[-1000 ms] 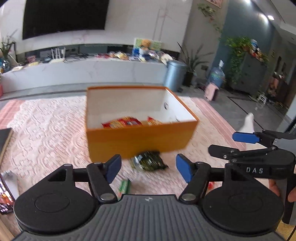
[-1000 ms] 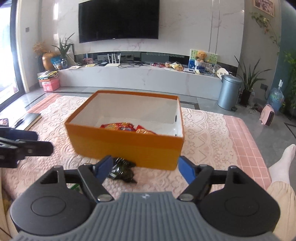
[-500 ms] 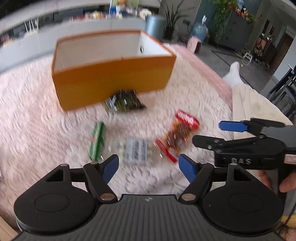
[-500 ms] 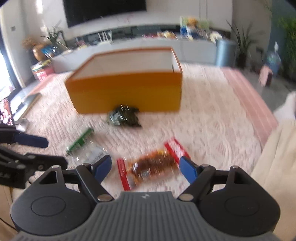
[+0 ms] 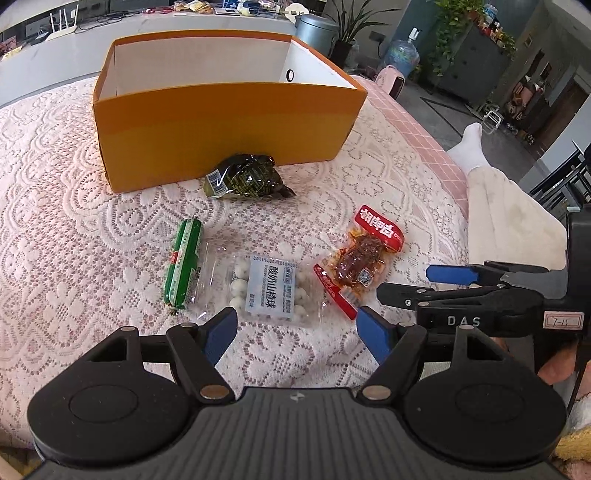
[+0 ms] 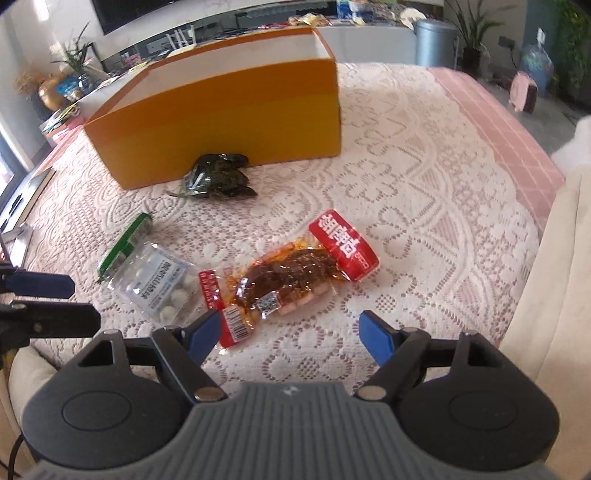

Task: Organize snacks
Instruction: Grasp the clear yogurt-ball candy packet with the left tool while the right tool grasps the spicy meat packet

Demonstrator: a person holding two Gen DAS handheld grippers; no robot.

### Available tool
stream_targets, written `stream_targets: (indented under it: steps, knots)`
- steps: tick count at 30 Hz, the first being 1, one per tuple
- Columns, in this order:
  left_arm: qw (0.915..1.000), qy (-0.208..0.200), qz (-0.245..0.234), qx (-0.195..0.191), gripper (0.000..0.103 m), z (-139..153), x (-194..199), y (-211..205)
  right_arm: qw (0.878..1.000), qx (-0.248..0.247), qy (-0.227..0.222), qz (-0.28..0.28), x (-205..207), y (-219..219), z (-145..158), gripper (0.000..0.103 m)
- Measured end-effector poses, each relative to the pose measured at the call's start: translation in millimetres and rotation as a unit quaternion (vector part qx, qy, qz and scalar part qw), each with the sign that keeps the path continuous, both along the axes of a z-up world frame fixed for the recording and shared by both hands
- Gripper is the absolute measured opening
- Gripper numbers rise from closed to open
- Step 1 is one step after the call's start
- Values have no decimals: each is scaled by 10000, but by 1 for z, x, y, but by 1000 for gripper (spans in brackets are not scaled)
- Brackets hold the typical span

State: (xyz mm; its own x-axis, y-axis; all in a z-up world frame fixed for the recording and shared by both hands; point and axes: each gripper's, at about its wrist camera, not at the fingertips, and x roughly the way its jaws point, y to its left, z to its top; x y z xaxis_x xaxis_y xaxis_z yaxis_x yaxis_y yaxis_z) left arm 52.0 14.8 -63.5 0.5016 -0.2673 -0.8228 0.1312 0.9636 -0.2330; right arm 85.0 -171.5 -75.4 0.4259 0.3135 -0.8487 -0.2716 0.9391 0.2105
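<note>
An orange box point(image 5: 229, 122) stands on a pink lace cloth; it also shows in the right wrist view point(image 6: 225, 110). In front of it lie a dark green packet point(image 5: 245, 177), a green sausage stick point(image 5: 183, 262), a clear bag of white balls point(image 5: 267, 288) and a red meat snack pack point(image 5: 364, 254). My left gripper point(image 5: 297, 330) is open just short of the clear bag. My right gripper point(image 6: 290, 330) is open just short of the red pack point(image 6: 291, 273), and shows at the right of the left wrist view point(image 5: 443, 280).
The lace cloth point(image 6: 424, 221) has a pink checked border at the right. A cream cushion point(image 6: 554, 295) lies at the right edge. A grey bin point(image 5: 316, 26), plants and a long TV cabinet stand behind the box.
Both grippers have tilted downward and drawn back from the box, so the snacks on the cloth have come into view. Both stay open.
</note>
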Motion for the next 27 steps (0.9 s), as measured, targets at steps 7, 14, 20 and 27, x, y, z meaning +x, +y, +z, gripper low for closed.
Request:
stream_targets:
  steps: [7, 14, 20, 27]
  knots:
    - [9992, 269, 290, 77, 83, -16, 14, 15, 9987, 302, 219, -358, 12, -5, -10, 79]
    - [9940, 917, 443, -393, 77, -47, 25, 22, 9995, 196, 228, -65, 18, 10, -19, 65]
    - [9930, 811, 500, -698, 74, -51, 37, 26, 9997, 159, 205, 19, 29, 16, -25, 55]
    - [9927, 653, 605, -814, 71, -51, 61, 24, 9994, 282, 181, -10, 49, 17, -24, 49]
